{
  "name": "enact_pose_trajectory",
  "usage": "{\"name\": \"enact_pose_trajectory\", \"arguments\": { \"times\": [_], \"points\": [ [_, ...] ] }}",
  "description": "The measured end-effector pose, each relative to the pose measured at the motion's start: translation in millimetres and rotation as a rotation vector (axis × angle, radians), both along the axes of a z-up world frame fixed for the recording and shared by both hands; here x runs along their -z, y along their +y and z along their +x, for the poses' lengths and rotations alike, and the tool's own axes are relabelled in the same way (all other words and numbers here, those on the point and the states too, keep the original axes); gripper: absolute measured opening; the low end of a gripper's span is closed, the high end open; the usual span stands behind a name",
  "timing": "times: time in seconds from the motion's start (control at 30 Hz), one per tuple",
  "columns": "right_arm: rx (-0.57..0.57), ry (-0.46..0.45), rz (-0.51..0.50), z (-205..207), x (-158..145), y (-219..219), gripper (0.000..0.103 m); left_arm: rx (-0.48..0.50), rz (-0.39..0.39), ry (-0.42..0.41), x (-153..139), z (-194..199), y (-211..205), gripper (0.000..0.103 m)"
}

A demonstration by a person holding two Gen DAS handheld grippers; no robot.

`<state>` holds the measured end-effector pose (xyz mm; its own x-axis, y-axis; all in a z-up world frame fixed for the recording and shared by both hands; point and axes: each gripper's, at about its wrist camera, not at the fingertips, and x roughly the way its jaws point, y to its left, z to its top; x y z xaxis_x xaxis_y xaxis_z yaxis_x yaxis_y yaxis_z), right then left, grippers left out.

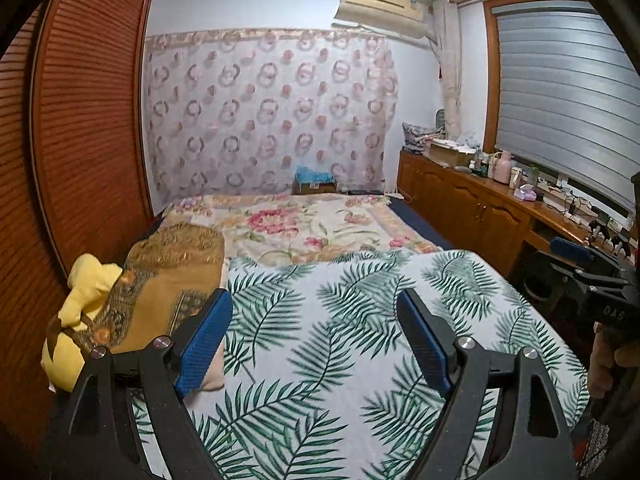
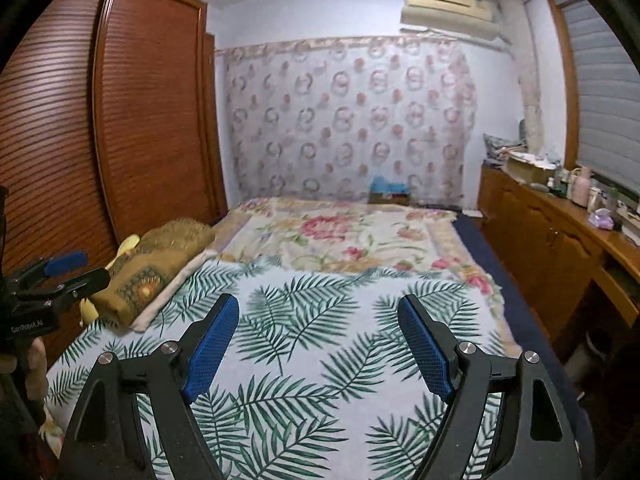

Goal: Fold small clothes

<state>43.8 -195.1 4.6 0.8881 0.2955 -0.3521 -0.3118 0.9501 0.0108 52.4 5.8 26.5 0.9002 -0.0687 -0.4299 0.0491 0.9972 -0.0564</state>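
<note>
My left gripper (image 1: pixel 314 300) is open and empty, held above a white sheet with green palm leaves (image 1: pixel 340 340) spread over the near end of the bed. My right gripper (image 2: pixel 318 306) is also open and empty over the same leaf sheet (image 2: pixel 320 340). The right gripper shows at the right edge of the left wrist view (image 1: pixel 576 260), and the left gripper shows at the left edge of the right wrist view (image 2: pixel 60 268). No small garment is visible in either view.
A brown patterned pillow (image 1: pixel 168 280) and a yellow plush toy (image 1: pixel 84 292) lie at the bed's left side. A floral blanket (image 1: pixel 320 220) covers the far half. A wooden wardrobe (image 1: pixel 80 120) stands left. A cluttered wooden cabinet (image 1: pixel 480 200) runs along the right.
</note>
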Motion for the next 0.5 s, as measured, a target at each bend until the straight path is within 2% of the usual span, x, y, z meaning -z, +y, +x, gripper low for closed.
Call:
{"name": "enact_pose_trajectory", "arguments": {
  "times": [0.27, 0.5],
  "points": [
    [0.024, -0.057, 0.035, -10.0, 9.4, -1.2, 0.083, 0.002, -0.002, -0.057, -34.2, -5.2, -5.6, 0.085],
    [0.035, -0.089, 0.045, -9.9, 22.9, 0.9, 0.083, -0.003, 0.005, -0.080, -42.4, -12.0, -8.2, 0.085]
  ]
}}
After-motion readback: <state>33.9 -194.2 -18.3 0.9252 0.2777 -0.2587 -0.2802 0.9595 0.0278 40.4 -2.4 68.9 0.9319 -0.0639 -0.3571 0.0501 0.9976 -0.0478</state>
